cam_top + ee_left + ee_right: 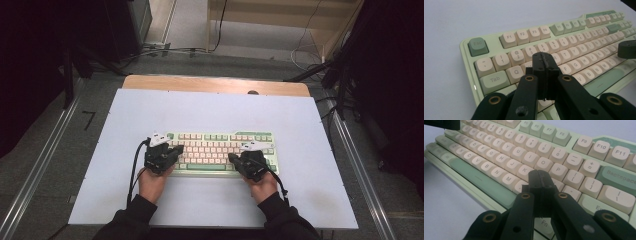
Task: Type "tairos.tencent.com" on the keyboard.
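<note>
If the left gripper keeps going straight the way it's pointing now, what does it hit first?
Most likely the keyboard: the left gripper, jaws shut, is aimed at the letter keys around W and E, just below the number row. Whether the tips already touch a key is hard to tell from this angle.

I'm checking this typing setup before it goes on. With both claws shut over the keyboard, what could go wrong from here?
1. The left claw tip looks wider than one keycap, so it might press neighbours near the W and E keys on the keyboard.
2. The right claw hovers between K, L and the row below, so a slightly off press may hit the wrong key.
</note>
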Demonstrator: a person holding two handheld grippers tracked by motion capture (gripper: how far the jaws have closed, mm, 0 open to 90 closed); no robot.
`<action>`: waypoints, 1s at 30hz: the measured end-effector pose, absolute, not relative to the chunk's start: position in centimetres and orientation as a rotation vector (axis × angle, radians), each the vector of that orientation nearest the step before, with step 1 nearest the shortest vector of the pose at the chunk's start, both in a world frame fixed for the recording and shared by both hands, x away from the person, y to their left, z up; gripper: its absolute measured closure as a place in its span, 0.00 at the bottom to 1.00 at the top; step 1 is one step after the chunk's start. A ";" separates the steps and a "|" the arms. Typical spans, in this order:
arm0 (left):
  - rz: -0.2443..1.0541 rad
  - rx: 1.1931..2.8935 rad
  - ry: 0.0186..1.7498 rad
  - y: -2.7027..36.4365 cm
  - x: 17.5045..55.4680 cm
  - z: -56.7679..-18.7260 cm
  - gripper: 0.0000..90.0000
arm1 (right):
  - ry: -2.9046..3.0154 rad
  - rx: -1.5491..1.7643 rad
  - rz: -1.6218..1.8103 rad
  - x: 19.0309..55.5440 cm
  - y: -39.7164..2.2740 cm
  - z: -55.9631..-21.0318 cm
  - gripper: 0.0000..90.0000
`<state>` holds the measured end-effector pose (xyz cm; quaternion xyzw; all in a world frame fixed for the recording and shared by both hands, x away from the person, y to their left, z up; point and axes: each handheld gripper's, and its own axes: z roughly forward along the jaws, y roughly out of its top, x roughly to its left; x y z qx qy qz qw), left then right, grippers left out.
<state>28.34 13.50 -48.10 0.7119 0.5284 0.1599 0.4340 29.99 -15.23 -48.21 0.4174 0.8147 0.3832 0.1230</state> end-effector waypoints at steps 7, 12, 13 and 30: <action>0.398 1.775 1.316 13.5 28.3 -48.1 1.00 | 2.395 1.214 1.096 30.0 -15.1 -48.7 0.98; 0.397 1.775 1.313 13.5 28.3 -48.1 1.00 | 2.399 1.217 1.098 30.0 -15.1 -48.7 0.98; 0.397 1.775 1.314 13.5 28.3 -48.1 1.00 | 2.390 1.214 1.106 30.0 -15.2 -48.6 0.98; 0.400 1.778 1.310 13.4 28.3 -48.1 1.00 | 2.347 1.210 1.171 29.9 -15.5 -47.6 0.98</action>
